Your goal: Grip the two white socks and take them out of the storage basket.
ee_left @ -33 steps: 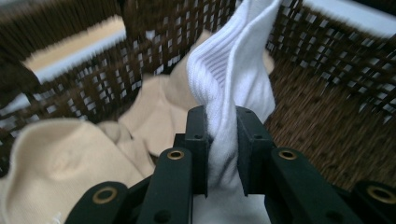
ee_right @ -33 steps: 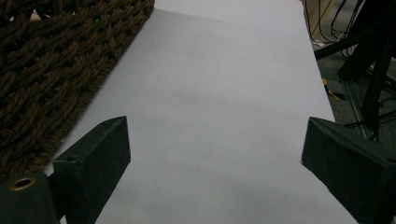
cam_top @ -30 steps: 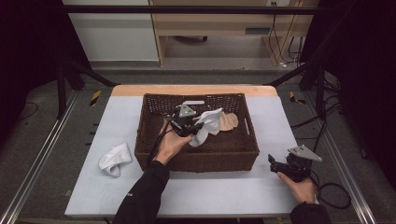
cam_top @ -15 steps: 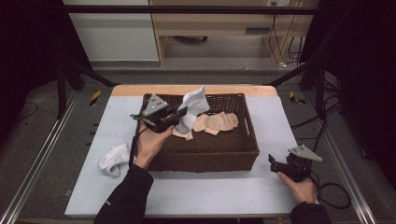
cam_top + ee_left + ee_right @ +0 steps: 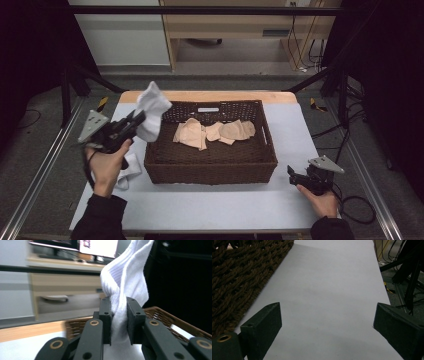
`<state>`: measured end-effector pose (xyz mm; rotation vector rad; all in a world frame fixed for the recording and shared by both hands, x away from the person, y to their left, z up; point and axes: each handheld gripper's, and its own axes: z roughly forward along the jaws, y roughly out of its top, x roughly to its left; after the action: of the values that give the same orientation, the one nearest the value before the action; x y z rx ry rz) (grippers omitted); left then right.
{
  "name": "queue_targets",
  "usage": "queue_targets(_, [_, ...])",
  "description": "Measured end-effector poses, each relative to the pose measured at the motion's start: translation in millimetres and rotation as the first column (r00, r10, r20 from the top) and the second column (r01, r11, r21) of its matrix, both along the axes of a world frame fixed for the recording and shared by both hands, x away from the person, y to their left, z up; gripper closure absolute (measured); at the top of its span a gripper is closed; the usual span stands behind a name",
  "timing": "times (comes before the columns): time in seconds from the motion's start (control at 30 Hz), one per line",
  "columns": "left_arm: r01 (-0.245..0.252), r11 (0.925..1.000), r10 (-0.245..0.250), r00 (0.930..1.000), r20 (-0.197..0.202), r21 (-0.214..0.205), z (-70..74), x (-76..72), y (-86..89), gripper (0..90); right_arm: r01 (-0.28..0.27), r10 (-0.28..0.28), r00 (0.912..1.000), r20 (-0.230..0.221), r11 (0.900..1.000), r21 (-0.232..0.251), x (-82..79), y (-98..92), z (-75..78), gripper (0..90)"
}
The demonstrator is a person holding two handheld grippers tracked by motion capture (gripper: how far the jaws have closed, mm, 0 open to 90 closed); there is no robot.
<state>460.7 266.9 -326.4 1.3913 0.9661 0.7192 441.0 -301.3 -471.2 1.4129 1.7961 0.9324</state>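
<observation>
White ribbed cloth fills my left gripper [image 5: 117, 322] view: the jaws are clamped on a white sock [image 5: 126, 277] that rises to the upper right of the frame. From the high view I see what that camera misses: the sock [image 5: 151, 110] hangs left of centre, beside the wicker basket [image 5: 210, 172], with beige socks [image 5: 212, 132] inside and another white sock [image 5: 127, 169] under my wrist. My right gripper [image 5: 324, 332] gapes wide over bare table [image 5: 332, 290], holding nothing.
</observation>
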Motion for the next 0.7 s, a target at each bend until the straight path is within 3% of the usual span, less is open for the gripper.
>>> queue_targets(0.17, [-0.078,0.9969,0.078,0.9964,-0.033,0.008,-17.9,-14.1,35.9,76.0,0.001,-0.001,1.0000,-0.001,1.0000,-0.002,0.2,-0.2,-0.1,8.2])
queue_targets(0.33, [-0.165,0.9848,0.171,0.9779,-0.121,0.053,-41.2,-17.5,60.7,75.9,0.000,0.000,1.0000,0.002,1.0000,-0.002,-0.6,-0.8,0.5,8.2])
queue_targets(0.43, [-0.187,0.9761,0.206,0.9580,-0.199,0.111,-62.0,-17.4,65.6,75.8,0.001,-0.001,1.0000,0.003,1.0000,0.003,-0.9,-1.1,0.9,8.2])
queue_targets(0.5, [-0.189,0.9707,0.222,0.9399,-0.259,0.149,-77.8,-15.8,66.4,75.6,0.000,0.000,1.0000,0.003,1.0000,0.005,-1.6,-0.9,1.2,8.2])
queue_targets(0.53, [-0.181,0.9696,0.224,0.9294,-0.294,0.165,-86.4,-15.0,66.3,75.4,0.000,0.000,1.0000,0.003,1.0000,0.005,-1.8,-1.0,1.2,8.2])
queue_targets(0.6, [-0.171,0.9682,0.224,0.9174,-0.329,0.182,-96.7,-14.5,65.7,74.9,-0.002,0.002,1.0000,0.005,1.0000,0.004,-2.2,-1.3,1.4,8.3])
queue_targets(0.7, [-0.146,0.9644,0.225,0.8915,-0.393,0.221,-114.1,-13.5,65.0,73.6,-0.003,0.003,1.0000,0.006,1.0000,0.007,-2.5,-1.4,1.6,8.3])
